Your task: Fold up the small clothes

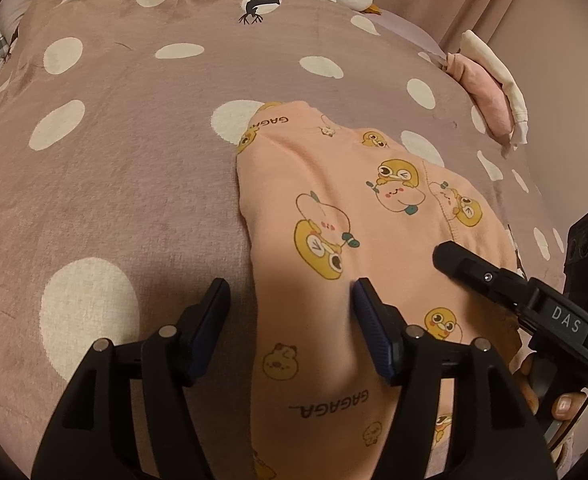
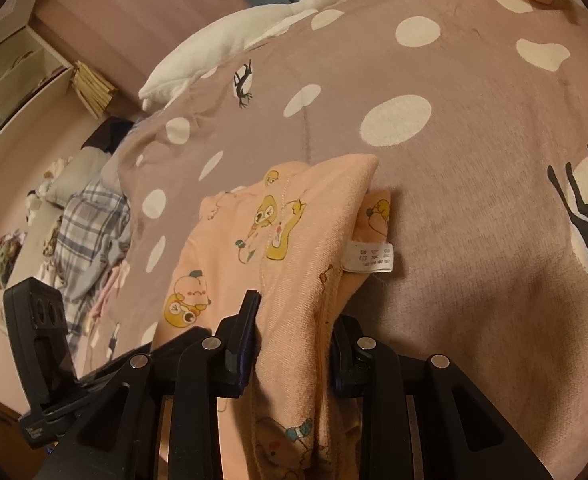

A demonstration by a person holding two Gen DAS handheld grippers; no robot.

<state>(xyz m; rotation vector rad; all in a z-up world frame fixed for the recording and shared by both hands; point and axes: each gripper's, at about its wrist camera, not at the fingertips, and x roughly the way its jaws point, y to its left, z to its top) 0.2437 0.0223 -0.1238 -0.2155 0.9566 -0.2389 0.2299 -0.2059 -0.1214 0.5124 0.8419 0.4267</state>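
A small peach garment [image 1: 346, 216] printed with yellow cartoon animals lies on the mauve polka-dot bedspread [image 1: 113, 152]. My left gripper [image 1: 289, 304] is open, its jaws standing on either side of the garment's left edge, the right fingertip [image 1: 364, 294] pressing on the cloth. My right gripper [image 2: 294, 328] is shut on a folded layer of the same garment [image 2: 294, 240], whose white care label [image 2: 370, 258] shows at the right. The right gripper also shows in the left wrist view [image 1: 466, 264], lying over the garment's right side.
A white goose plush [image 2: 253, 28] lies at the bed's far edge. Folded pink and white clothes [image 1: 490, 88] sit at the right edge of the bed. Plaid cloth [image 2: 89, 232] and clutter lie at the bed's left side.
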